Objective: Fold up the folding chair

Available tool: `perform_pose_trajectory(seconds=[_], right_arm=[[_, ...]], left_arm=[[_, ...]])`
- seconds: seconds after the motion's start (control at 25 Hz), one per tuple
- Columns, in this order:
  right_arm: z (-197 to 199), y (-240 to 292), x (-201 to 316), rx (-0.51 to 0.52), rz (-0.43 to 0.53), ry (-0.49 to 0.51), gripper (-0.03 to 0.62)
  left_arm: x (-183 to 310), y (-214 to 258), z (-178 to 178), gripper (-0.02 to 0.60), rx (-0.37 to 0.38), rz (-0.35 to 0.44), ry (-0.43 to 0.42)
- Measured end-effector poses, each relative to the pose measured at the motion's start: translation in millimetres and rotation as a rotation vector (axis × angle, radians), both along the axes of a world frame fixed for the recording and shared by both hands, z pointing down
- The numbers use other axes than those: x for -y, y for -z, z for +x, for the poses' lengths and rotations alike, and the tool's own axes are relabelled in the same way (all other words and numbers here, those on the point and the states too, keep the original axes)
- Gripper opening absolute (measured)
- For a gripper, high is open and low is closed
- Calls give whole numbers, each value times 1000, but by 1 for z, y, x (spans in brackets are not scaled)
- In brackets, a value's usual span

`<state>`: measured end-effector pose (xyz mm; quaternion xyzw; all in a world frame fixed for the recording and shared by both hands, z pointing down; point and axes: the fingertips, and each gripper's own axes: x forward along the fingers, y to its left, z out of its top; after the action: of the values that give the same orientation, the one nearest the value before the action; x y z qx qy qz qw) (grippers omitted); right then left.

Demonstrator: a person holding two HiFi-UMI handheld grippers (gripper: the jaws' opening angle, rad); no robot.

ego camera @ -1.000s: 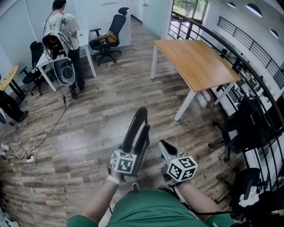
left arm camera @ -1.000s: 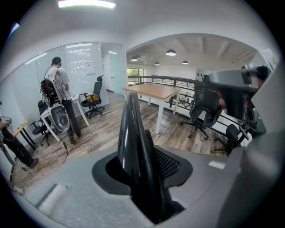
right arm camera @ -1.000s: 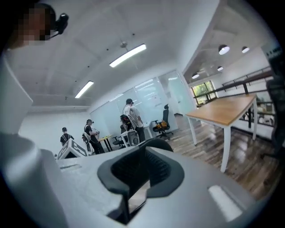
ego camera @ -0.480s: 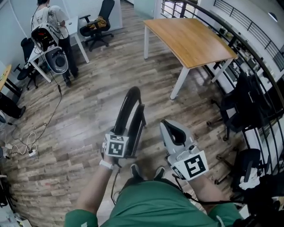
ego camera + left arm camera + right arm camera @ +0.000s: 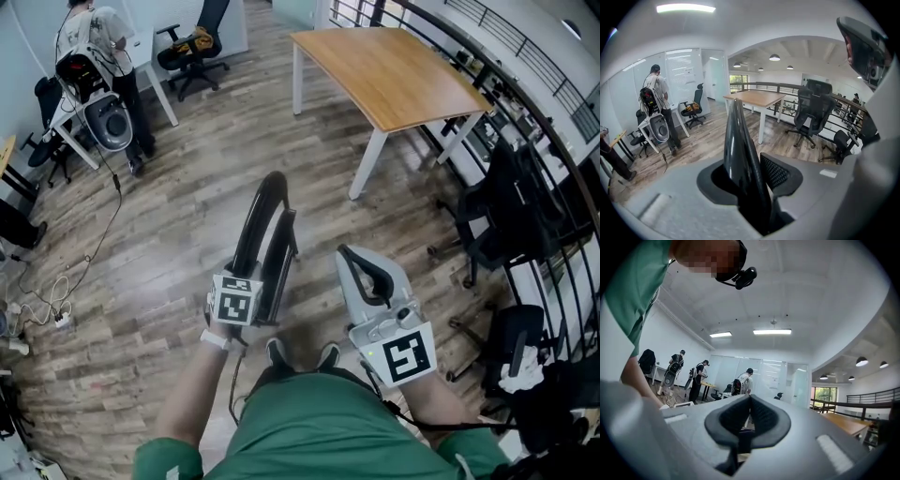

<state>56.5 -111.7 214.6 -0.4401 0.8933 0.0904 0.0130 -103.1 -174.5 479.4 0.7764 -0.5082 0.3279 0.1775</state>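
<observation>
Tubing of the black chair (image 5: 265, 230) stands on the wood floor (image 5: 169, 244) just ahead of the person's shoes (image 5: 277, 352), folded flat into a narrow loop. Its feet are hidden behind the left gripper (image 5: 749, 180). Seat and back cannot be told apart.

That gripper's jaws stand partly apart and clamp the glossy tube. The tube covers most of the left pad, so only the meshed right pad (image 5: 780, 171) shows clearly.

The right gripper (image 5: 750, 414) hangs beside the chair, clear of it, with its jaws pressed together on nothing.

At the top left a person (image 5: 89, 33) is cut off at the head by the edge. A wooden table (image 5: 394, 70) stands well beyond the chair.
</observation>
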Motion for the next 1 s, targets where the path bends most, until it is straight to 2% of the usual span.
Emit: perform_pose_trajectory(seconds=[0.16,0.44,0.8,1.0], right_arm=[[8,-1,-1,21,-11,-12,3],[16,-16,2,10,-39,-17,3],[15,-24,8,33,-69,-13,3],[17,-26,9,34,-77,-18,3]], left_arm=[[-3,1,3,150,-72,-11,-16],[-5,3,7,150,-111,-8,-31],[-10,3,17,163,-138,-2,-77],[-19,-3,16,185,-105,19,-96]])
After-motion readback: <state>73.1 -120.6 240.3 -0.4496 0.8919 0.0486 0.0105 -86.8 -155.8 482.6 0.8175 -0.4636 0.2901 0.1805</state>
